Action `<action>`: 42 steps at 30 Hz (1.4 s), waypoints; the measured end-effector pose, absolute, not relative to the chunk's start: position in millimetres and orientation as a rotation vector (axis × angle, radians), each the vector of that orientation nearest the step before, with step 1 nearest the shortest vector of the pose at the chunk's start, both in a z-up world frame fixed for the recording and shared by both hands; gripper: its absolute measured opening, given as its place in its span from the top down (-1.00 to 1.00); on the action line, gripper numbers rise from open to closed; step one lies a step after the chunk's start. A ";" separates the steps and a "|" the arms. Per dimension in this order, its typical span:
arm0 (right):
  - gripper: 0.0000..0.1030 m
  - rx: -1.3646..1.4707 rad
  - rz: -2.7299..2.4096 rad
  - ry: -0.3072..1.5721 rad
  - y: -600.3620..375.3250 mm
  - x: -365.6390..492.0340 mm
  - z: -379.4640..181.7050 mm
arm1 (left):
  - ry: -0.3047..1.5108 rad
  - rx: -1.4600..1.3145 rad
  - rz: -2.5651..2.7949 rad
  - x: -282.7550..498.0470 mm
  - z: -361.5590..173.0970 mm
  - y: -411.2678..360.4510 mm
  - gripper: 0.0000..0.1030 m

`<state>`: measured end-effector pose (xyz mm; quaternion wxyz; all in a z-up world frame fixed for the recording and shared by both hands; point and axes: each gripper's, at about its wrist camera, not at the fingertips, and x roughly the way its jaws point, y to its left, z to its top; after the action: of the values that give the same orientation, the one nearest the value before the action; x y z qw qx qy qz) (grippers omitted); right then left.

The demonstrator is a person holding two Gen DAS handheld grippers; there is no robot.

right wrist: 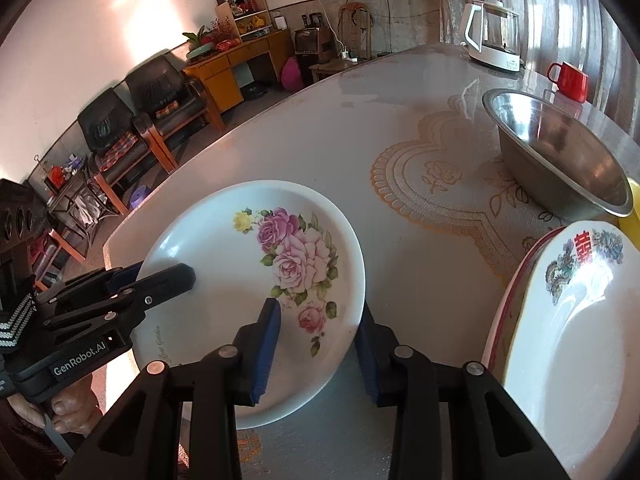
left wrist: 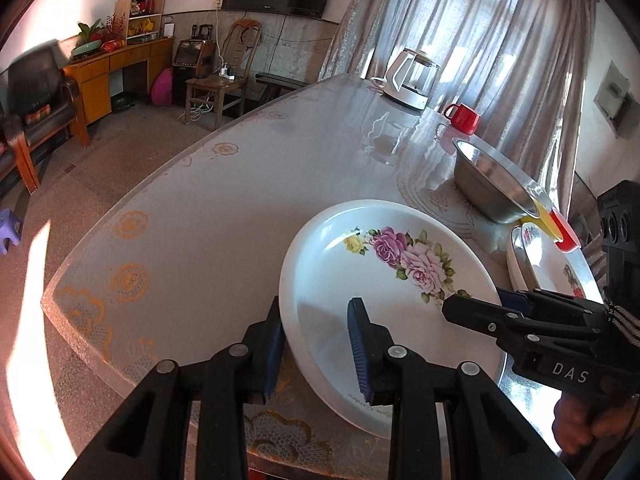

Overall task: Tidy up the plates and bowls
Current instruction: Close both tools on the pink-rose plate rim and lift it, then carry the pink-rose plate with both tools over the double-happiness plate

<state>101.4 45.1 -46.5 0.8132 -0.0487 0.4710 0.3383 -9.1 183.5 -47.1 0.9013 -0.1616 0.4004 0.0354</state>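
A white plate with pink roses [left wrist: 384,280] [right wrist: 256,272] is at the table's near edge, tilted. My left gripper [left wrist: 318,348] straddles its left rim, one blue pad [left wrist: 360,348] inside the plate, the other outside. My right gripper [right wrist: 316,348] straddles its right rim the same way; it also shows in the left wrist view [left wrist: 480,312]. Both sets of jaws are wide apart with gaps beside the rim. A steel bowl [right wrist: 560,152] [left wrist: 492,176] and a stack of patterned plates [right wrist: 572,328] [left wrist: 560,268] sit to the right.
A red mug [left wrist: 464,118] [right wrist: 570,80] and a glass kettle [left wrist: 412,76] [right wrist: 496,36] stand at the table's far side by the curtain. A yellow item [right wrist: 636,200] lies behind the steel bowl. The table [left wrist: 224,208] has a lace-patterned cover.
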 end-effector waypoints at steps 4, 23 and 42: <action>0.29 -0.068 0.734 1.003 42.5 97.6 -41.1 | 0.828 -0.344 0.078 -10.3 -46.2 180.3 0.23; 0.27 0.073 0.691 0.944 0.7 84.1 -17.8 | 0.763 -0.332 -0.028 -9.0 -15.9 148.6 0.23; 0.27 0.274 0.411 0.856 -141.2 74.1 5.1 | 0.766 -0.184 -0.326 37.3 15.5 31.0 0.21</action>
<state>74.1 -141.2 5.1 0.8804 0.1316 0.4108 0.1971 37.3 31.0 15.5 0.9106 -0.0891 0.3713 -0.1583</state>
